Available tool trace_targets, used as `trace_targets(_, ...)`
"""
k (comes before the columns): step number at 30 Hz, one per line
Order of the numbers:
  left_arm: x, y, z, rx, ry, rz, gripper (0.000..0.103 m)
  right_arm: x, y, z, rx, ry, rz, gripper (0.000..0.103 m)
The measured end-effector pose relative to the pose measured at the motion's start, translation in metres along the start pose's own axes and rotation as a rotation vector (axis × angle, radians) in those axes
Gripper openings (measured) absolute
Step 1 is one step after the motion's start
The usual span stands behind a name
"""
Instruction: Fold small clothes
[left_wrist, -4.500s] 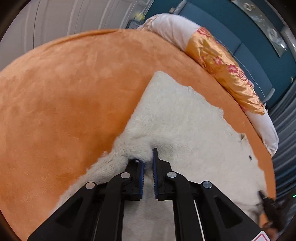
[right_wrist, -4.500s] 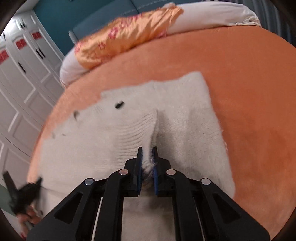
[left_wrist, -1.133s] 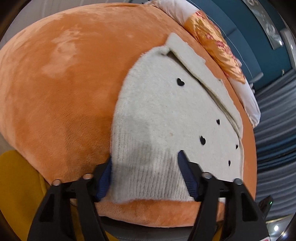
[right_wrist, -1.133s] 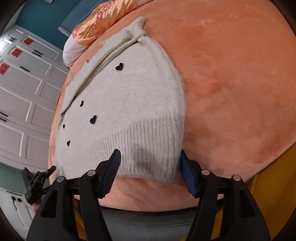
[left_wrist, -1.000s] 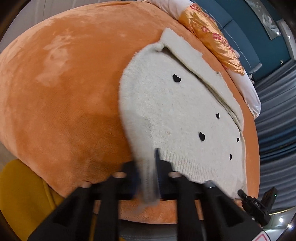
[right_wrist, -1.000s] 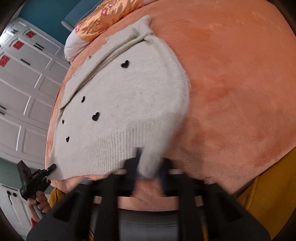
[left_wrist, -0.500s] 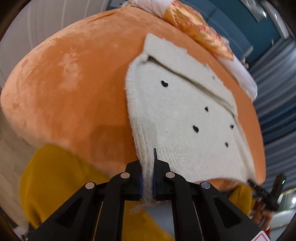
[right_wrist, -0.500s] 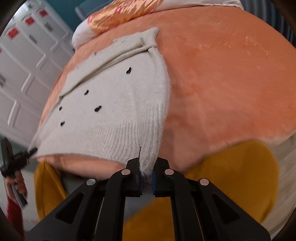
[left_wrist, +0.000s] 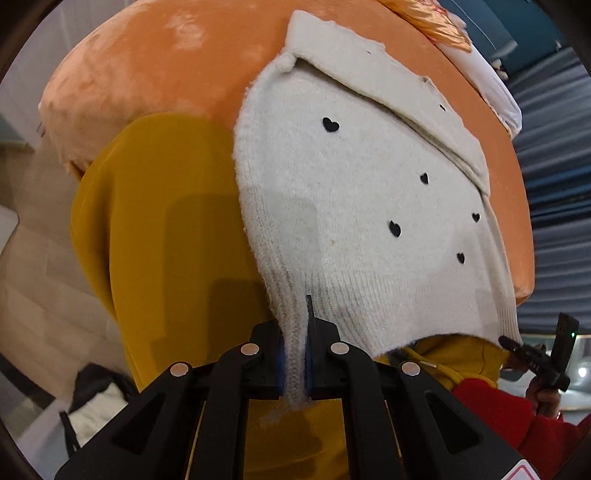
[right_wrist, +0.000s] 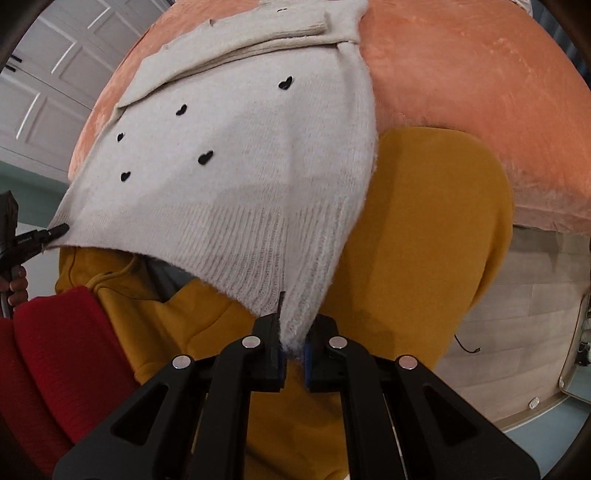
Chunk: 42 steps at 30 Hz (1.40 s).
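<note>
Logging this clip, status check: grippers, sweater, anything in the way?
Left hand-held gripper and right hand-held gripper each shut on a sweater hem corner. Hem lifted off orange bed. Nothing in the way.

Both grippers gone from spread wide to clamped on the cream sweater (left_wrist: 354, 206) hem corners, hem now lifted off the orange bed (left_wrist: 155, 70), pulled over its edge
</note>
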<state>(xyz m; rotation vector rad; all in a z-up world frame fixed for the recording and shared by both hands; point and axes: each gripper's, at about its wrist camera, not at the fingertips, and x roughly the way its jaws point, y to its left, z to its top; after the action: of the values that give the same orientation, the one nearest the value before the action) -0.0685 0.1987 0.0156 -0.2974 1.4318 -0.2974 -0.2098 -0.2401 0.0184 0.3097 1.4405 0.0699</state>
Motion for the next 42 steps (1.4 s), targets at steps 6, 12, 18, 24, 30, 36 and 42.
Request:
trace_targets(6,-0.039,-0.030,0.078,0.035,-0.274,-0.065,0.005,-0.047,-0.024,0.083,0.080,-0.330,0.041,0.005)
trace_targets(12,-0.041,-0.063,0.185,0.076,-0.533,-0.085,0.005,-0.048,-0.035,0.185,0.161,-0.628,0.064,0.005)
trace_targets(18,0.003,-0.069,0.259,0.010,-0.589,-0.064,0.005,-0.016,-0.051,0.256,0.300,-0.717,0.105,0.005)
trace_targets(24,0.045,-0.065,0.296,-0.040,-0.585,-0.008,0.005,0.021,-0.060,0.296,0.388,-0.724,0.127,0.005)
trace_targets(30,0.079,-0.059,0.322,-0.068,-0.557,0.038,0.005,0.051,-0.070,0.328,0.430,-0.698,0.135,0.005)
trace_targets(36,0.107,-0.054,0.341,-0.089,-0.525,0.071,0.005,0.077,-0.079,0.348,0.459,-0.666,0.128,0.005)
trace_targets(42,0.128,-0.049,0.351,-0.083,-0.503,0.096,0.006,0.100,-0.091,0.360,0.470,-0.634,0.114,0.005)
